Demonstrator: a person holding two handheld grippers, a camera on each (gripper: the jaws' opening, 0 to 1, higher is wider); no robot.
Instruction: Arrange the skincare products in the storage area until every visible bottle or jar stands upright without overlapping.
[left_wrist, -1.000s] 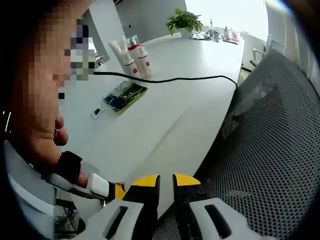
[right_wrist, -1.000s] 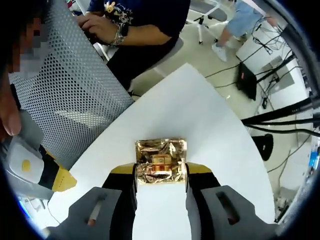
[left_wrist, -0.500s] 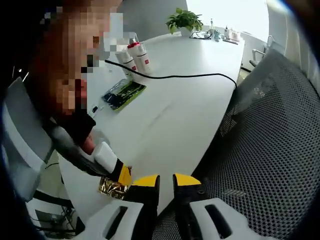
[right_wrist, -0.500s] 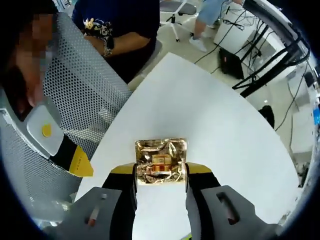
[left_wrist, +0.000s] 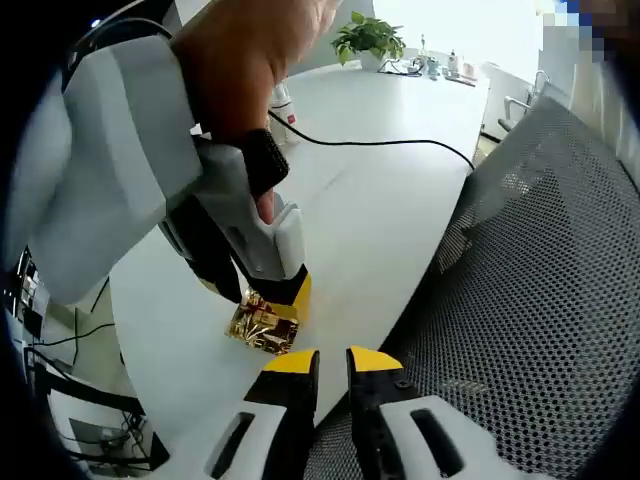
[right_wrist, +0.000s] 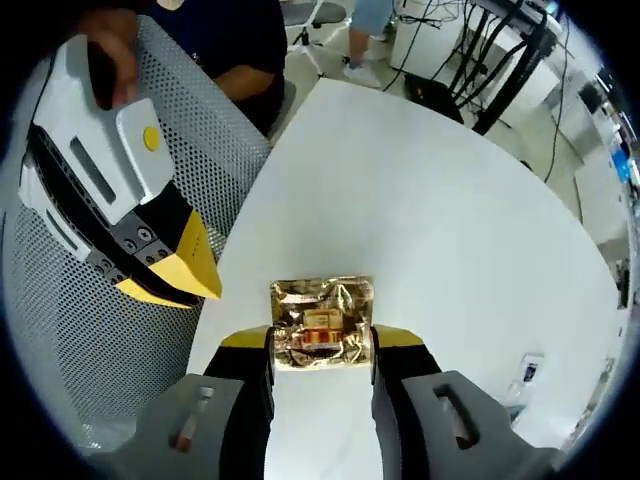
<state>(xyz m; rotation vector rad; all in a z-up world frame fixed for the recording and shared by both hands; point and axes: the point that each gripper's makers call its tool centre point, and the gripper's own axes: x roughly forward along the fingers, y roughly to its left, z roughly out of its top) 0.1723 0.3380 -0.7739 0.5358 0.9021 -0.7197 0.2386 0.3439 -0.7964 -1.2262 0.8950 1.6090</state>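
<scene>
Near the bench (right_wrist: 440, 230) edge by a mesh chair (left_wrist: 540, 300), the right gripper (right_wrist: 322, 345) pinches a crinkled gold foil packet (right_wrist: 322, 322) w/ a red-orange label. Packet sits just above the white top. Left gripper (left_wrist: 333, 358): yellow tips nearly together, nothing btwn.

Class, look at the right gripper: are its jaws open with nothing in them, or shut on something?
Shut on something. In the right gripper view, the right gripper has its yellow-tipped jaws pressed against both sides of a crinkled gold foil packet above the white table.

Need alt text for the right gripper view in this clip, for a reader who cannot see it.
The right gripper holds a crinkled gold foil packet between its yellow-tipped jaws above a white table. The left gripper reaches in from the left, in front of a grey mesh chair back.
</scene>
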